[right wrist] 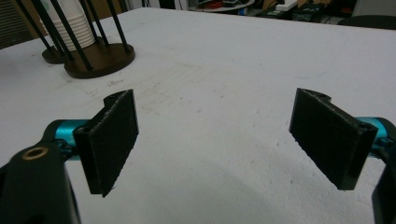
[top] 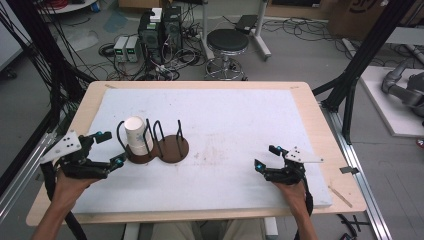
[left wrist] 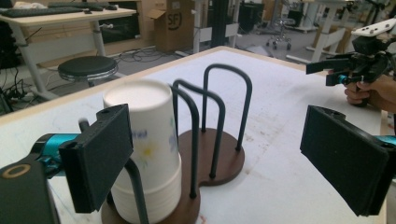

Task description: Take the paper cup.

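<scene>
A: Where does the stack of paper cups (top: 137, 136) sit, and why there?

B: Upside down in the near-left bay of the wire rack (top: 157, 145), at about 9 o'clock on the white mat (top: 240, 115). The black hoops fence it on both sides, so I judge the rack is there to keep the stack upright and stop it from sliding.

A: And the left gripper (top: 109, 150)?

B: At roughly 8 o'clock from the rack, just beside it, pointing toward the cups. Its 2 jaws stand wide apart with nothing between them. In the left gripper view one pad (left wrist: 100, 156) overlaps the cup wall, but I cannot tell whether it touches; the other pad hangs over bare mat. That wide spread looks sized to take the stack across its width.

A: Why is the right gripper (top: 266, 157) so far off?

B: It rests near 4 o'clock on the mat, well apart from the rack, jaws spread wide and empty, aimed toward it. My guess is that it waits clear of the left hand's path, perhaps ready to steady the wooden base (right wrist: 100, 58) if the cups catch on a hoop.
</scene>
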{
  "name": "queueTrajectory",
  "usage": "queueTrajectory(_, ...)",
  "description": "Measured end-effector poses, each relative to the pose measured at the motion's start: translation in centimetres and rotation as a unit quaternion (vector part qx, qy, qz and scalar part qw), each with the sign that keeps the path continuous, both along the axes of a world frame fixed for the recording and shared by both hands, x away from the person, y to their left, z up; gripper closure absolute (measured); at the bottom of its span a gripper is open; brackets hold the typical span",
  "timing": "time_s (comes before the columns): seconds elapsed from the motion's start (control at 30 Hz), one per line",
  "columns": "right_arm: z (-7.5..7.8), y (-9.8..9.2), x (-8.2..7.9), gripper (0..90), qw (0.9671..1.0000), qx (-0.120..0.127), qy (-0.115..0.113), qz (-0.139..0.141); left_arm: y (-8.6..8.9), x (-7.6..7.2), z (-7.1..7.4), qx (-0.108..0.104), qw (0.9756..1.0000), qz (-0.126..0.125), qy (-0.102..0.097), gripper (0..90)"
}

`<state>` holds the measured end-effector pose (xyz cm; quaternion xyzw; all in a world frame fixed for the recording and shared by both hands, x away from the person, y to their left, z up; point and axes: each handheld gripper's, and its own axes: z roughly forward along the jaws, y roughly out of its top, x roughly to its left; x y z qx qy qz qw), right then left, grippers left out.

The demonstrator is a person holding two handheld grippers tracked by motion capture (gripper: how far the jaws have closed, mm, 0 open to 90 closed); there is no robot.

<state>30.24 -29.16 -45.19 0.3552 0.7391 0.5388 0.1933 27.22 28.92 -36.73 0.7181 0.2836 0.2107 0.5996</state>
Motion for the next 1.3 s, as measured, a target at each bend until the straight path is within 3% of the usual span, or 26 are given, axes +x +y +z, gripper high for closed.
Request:
queueTrajectory(0.07,0.0,0.0,0.0,15.8,1.0000,0.003,0.004,0.000,0.0,0.6,1.3,0.014,0.9999,-0.008,-0.003,9.2)
queueTrajectory(0.4,0.0,0.0,0.0,15.8,1.0000,0.003,0.005,0.001,-0.2,3.4,4.3,0.047,0.9979,-0.042,0.017,9.2)
queueTrajectory(0.7,0.0,0.0,0.0,15.8,1.0000,0.004,0.008,0.002,-0.7,6.1,5.9,0.096,0.9915,-0.075,0.046,9.2)
queueTrajectory(0.83,0.0,0.0,0.1,15.8,1.0000,0.001,0.003,0.003,-0.9,7.5,6.8,0.126,0.9856,-0.095,0.061,9.3)
queueTrajectory(0.87,0.0,0.0,0.1,15.8,1.0000,0.002,0.008,0.004,-0.9,7.5,6.8,0.126,0.9856,-0.095,0.061,9.5)
queueTrajectory(0.9,0.0,0.0,0.1,15.8,1.0000,0.002,0.009,0.003,-1.0,8.0,7.0,0.138,0.9827,-0.102,0.069,9.6)
queueTrajectory(0.97,0.0,0.0,0.1,15.8,1.0000,0.002,0.003,0.003,-1.1,8.5,7.2,0.149,0.9799,-0.109,0.076,9.6)
queueTrajectory(1.03,0.0,0.0,0.0,15.8,1.0000,0.003,0.005,0.002,-1.3,8.7,7.3,0.154,0.9788,-0.111,0.077,9.7)
queueTrajectory(1.1,0.0,0.0,0.0,15.8,1.0000,0.003,0.004,0.001,-1.5,9.4,7.4,0.170,0.9735,-0.127,0.085,10.3)
queueTrajectory(1.13,0.0,0.0,0.0,15.8,1.0000,0.003,0.003,0.001,-1.5,9.4,7.4,0.170,0.9735,-0.127,0.085,10.9)
queueTrajectory(1.17,0.0,-0.1,0.0,15.8,1.0000,0.004,0.003,0.001,-1.7,9.8,7.4,0.189,0.9681,-0.136,0.092,11.4)
queueTrajectory(1.2,0.0,-0.1,0.0,15.8,1.0000,0.004,0.003,0.001,-1.7,9.8,7.4,0.189,0.9681,-0.136,0.092,11.5)
queueTrajectory(1.23,0.0,-0.1,0.0,15.8,1.0000,0.005,0.004,0.001,-2.0,10.3,7.3,0.202,0.9630,-0.148,0.099,11.5)
queueTrajectory(1.27,0.0,-0.1,0.0,15.8,1.0000,0.005,0.005,0.001,-2.0,10.3,7.3,0.202,0.9630,-0.148,0.099,11.6)
queueTrajectory(1.3,0.0,0.0,0.0,15.8,1.0000,0.005,0.006,0.002,-2.1,10.5,7.2,0.212,0.9598,-0.153,0.102,11.6)
